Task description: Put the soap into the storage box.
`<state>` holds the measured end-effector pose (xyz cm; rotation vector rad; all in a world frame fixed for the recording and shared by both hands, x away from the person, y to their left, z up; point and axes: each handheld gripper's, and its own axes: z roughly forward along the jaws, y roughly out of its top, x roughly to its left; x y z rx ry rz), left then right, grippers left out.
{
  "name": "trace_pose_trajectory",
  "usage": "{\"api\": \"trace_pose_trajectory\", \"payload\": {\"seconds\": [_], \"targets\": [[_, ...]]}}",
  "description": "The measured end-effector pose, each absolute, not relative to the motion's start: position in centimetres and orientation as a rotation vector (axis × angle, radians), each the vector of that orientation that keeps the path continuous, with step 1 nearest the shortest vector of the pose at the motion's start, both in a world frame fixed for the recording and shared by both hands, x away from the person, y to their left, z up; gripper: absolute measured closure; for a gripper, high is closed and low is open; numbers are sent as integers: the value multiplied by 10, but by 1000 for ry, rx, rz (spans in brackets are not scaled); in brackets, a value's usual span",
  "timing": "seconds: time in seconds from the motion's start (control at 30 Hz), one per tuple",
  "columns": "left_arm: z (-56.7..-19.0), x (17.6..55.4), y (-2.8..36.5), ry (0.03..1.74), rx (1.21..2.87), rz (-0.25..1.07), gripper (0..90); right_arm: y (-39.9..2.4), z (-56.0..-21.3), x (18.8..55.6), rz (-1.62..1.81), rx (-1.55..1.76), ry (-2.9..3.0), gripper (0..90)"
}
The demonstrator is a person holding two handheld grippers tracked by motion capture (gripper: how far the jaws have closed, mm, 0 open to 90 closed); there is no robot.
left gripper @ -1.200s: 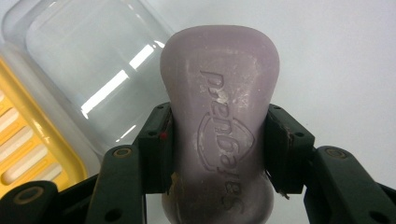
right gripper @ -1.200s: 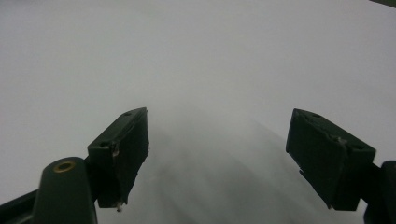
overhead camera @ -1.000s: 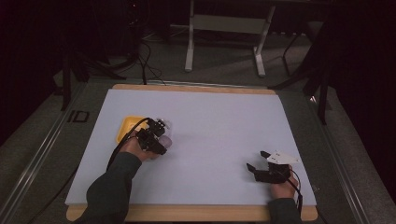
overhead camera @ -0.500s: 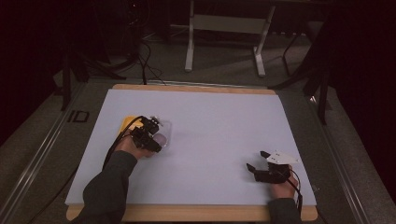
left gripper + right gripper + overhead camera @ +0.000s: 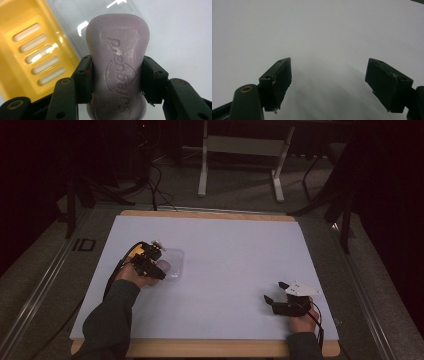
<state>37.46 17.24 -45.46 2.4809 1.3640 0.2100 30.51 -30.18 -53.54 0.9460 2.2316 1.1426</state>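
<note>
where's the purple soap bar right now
The purple soap bar is clamped in the left gripper, at the table's left, above the yellow soap dish and clear lid.

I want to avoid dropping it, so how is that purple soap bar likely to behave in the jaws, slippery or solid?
The soap bar looks rigid; the left gripper pinches its narrow waist with no visible denting. Its rounded, smooth sides could let it slide if the grip loosens, though the waist probably helps. The scuffed, dry-looking face suggests less slipperiness than wet soap.
</note>
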Motion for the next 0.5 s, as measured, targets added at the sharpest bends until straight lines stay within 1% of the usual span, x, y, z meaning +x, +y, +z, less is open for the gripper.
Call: {"api": "trace_pose_trajectory", "payload": {"seconds": [0.5], "targets": [[-451,386,191,1458,2436,256,501,-302,-535,305,1143,947,2231,209]]}}
